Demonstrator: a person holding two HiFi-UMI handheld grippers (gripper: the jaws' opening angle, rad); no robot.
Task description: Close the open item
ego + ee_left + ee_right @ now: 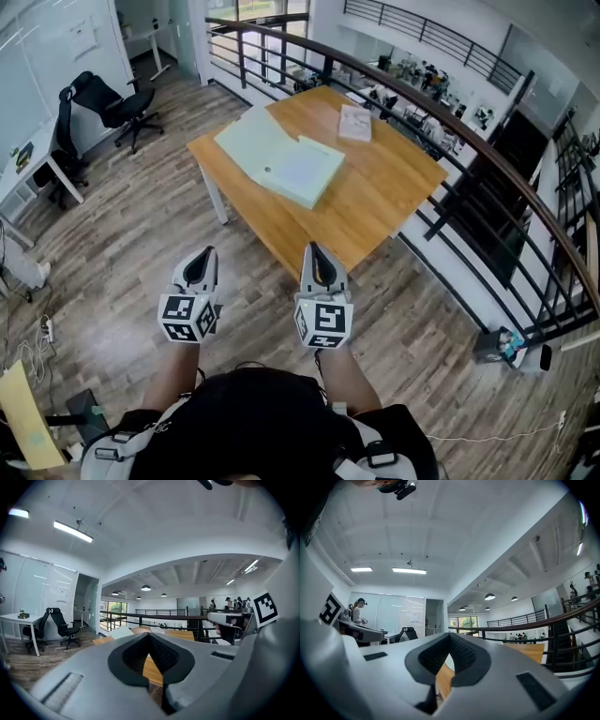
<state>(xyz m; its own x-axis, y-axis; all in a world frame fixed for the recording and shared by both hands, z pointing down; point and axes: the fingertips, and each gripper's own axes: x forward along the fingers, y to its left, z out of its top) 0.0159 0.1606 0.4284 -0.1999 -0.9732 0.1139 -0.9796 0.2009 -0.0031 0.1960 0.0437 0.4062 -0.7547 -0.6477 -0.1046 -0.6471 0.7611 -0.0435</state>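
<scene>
A pale green flat case point(281, 159) lies open on the wooden table point(375, 206), its two halves spread side by side. In the left gripper view the case point(121, 632) shows as a pale slab on the table's near corner. My left gripper point(204, 253) and right gripper point(313, 248) hover over the floor, short of the table's near edge, side by side and pointing toward it. Both are shut, with nothing between the jaws. The tips of the left gripper point(149, 634) and of the right gripper point(450, 634) meet in their own views.
A small booklet point(354, 122) lies on the table's far side. A dark railing point(469, 159) runs past the table on the right. A black office chair point(117, 108) and a white desk point(28, 178) stand to the left. Cables point(42, 333) lie on the floor.
</scene>
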